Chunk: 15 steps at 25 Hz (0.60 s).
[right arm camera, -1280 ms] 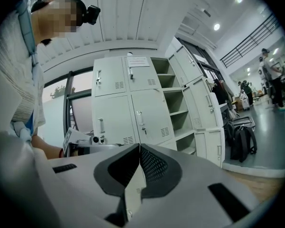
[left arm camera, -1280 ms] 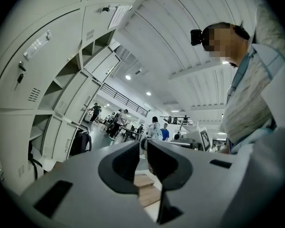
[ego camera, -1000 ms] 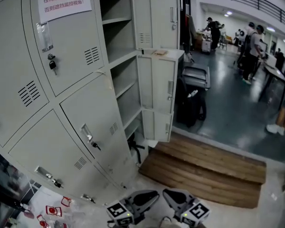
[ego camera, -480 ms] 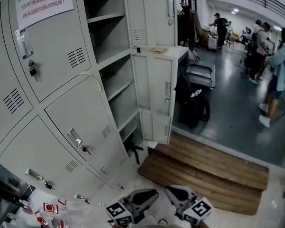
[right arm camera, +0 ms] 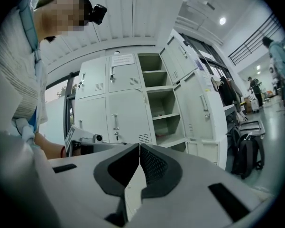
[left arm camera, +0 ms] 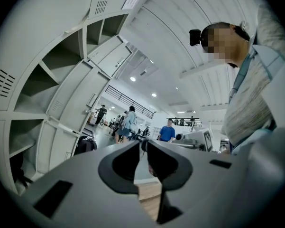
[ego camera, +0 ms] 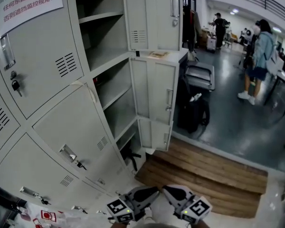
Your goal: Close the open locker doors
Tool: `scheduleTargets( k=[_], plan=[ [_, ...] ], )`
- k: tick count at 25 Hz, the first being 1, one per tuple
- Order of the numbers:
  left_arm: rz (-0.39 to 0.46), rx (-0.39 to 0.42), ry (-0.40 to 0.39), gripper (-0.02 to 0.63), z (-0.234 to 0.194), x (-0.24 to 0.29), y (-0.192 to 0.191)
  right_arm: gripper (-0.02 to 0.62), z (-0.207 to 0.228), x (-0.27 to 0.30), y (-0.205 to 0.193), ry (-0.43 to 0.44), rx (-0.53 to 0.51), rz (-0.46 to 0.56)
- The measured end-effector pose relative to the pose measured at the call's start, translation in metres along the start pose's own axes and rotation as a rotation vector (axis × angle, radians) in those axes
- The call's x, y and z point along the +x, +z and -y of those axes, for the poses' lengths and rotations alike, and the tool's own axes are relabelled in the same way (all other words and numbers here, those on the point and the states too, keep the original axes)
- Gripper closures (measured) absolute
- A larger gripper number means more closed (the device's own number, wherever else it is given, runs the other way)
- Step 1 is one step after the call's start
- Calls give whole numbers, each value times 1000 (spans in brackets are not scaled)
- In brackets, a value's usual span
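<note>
Locker doors [ego camera: 156, 91] of the right column of the grey locker cabinet [ego camera: 52, 75] stand open, three of them one above the other. They hang out to the right of their compartments, the same as in the earlier pictures. Compared with one second ago, the cabinet fills more of the head view and has slid to the left, so the paper notice [ego camera: 26, 4] is now cut by the upper left corner. The person in a light blue jacket [ego camera: 262, 46], who was at the right edge half a second ago, now stands farther back on the dark floor. Both grippers keep their place at the bottom edge, side by side.

The left gripper [left arm camera: 143, 145] is clenched, its tips together with nothing between them. The right gripper [right arm camera: 139, 146] is clenched and empty in the same way. In the head view the lower edge cuts off their rear parts. A flat brownish thing [ego camera: 158, 54] lies where the upper door ends and the second one begins; I cannot tell what it is.

The top compartment [ego camera: 102, 27] and the middle compartment [ego camera: 114, 94] each have one shelf. In the bottom compartment [ego camera: 128, 144] there is a dark thing [ego camera: 131, 155], too dim to name. Behind the open doors a black bag [ego camera: 194, 114] rests on the floor near a grey cart [ego camera: 199, 76]. Wooden boards [ego camera: 204, 170] lie on the floor just beside the lowest door.
</note>
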State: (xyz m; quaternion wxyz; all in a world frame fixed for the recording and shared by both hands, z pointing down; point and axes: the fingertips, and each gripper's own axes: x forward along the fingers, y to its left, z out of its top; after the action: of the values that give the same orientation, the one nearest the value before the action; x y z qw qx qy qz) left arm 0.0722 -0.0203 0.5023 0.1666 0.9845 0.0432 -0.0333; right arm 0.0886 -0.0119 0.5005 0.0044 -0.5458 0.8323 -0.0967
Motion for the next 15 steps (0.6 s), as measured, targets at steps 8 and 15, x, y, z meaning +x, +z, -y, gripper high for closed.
scheduleTargets(
  k=[8,15],
  plan=[
    [14,32,-10,560,-59,11,27,592,34,46,17,-19,-12,17],
    [5,33,-43,560,-85,11,34,592,48,71,30,-44,-26,50]
  ],
)
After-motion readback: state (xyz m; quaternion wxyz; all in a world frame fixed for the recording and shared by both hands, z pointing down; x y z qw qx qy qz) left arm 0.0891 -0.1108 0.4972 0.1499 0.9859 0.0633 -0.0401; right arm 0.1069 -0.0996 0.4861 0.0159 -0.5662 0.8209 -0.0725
